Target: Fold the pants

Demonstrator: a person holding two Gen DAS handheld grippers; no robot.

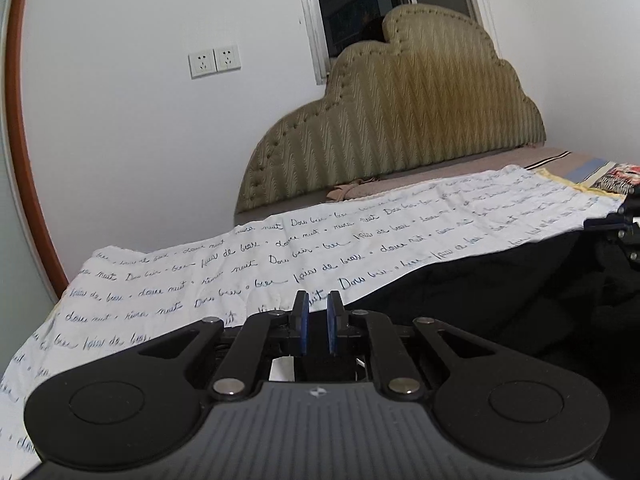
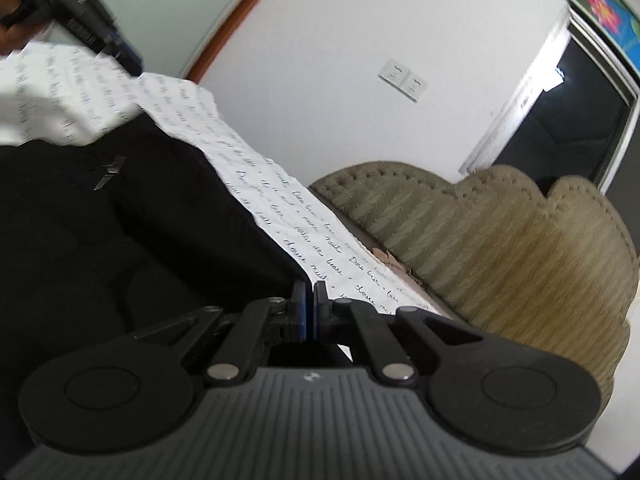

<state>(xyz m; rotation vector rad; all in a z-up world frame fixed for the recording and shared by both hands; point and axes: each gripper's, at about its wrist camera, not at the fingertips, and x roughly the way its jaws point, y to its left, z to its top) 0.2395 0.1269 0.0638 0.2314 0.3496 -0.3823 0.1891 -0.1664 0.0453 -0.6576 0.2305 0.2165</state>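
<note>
The black pants (image 1: 520, 288) lie on a white sheet with blue handwriting print (image 1: 248, 268). In the left wrist view my left gripper (image 1: 318, 312) sits low at the pants' near edge, its blue pads a small gap apart with nothing between them. In the right wrist view the pants (image 2: 100, 240) fill the left side, with a small silver logo (image 2: 110, 172). My right gripper (image 2: 310, 304) has its pads almost together at the pants' edge, where black cloth meets them. The right gripper also shows at the far right of the left wrist view (image 1: 624, 228).
A padded olive-tan headboard (image 1: 400, 120) stands against the white wall behind the bed, also in the right wrist view (image 2: 500, 248). Wall sockets (image 1: 214, 60) and a dark window (image 1: 360, 0) sit above. A patterned cloth (image 1: 616, 178) lies at the bed's far right.
</note>
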